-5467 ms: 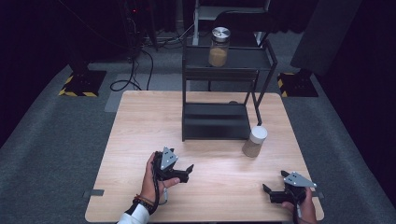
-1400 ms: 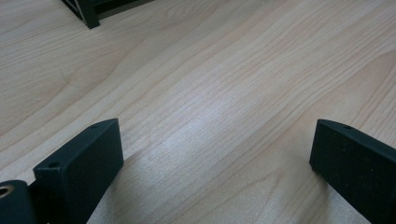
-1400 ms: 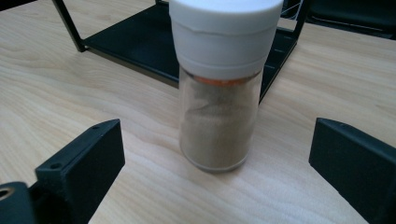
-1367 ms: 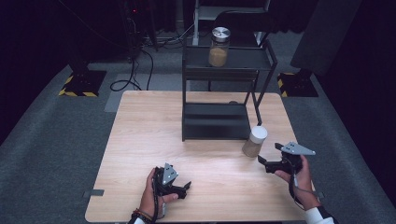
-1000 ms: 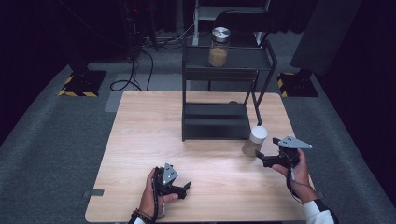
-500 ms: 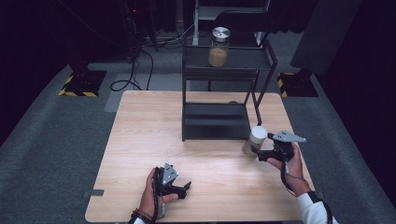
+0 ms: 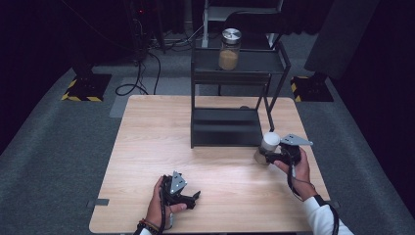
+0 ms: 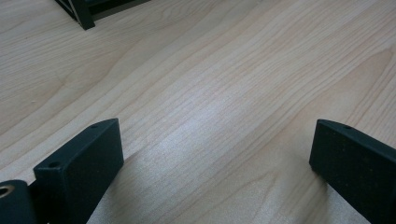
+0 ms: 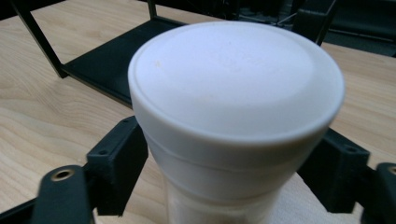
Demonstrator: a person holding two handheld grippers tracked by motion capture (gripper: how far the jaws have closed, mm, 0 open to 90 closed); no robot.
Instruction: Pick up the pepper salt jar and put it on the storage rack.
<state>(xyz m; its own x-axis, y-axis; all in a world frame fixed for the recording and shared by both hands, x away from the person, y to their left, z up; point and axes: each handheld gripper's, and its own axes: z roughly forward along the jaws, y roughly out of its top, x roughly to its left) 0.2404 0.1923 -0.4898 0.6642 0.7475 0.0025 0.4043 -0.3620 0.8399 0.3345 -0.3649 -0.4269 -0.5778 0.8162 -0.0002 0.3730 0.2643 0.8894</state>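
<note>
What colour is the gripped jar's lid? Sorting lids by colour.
White lid, clearest in the right gripper view.

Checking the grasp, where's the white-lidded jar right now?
High view: the white-lidded jar stands on the table's right side, beside the black shelf, between the right tongs.

A recording studio or laboratory set rather than a home. A bare light-wood tabletop [image 7: 147, 147] stands alone on grey carpet [image 7: 58, 161], ringed by black curtains [image 7: 44, 34] that shut out the rest of the room. Stand bases marked with yellow-and-black hazard tape [image 7: 82, 92] sit on the floor at the far left and far right [image 7: 307, 88], and loose cables [image 7: 142, 73] run across the carpet to dark equipment behind. A plain black metal shelf [image 7: 230, 98] on the tabletop serves as a prop.
</note>
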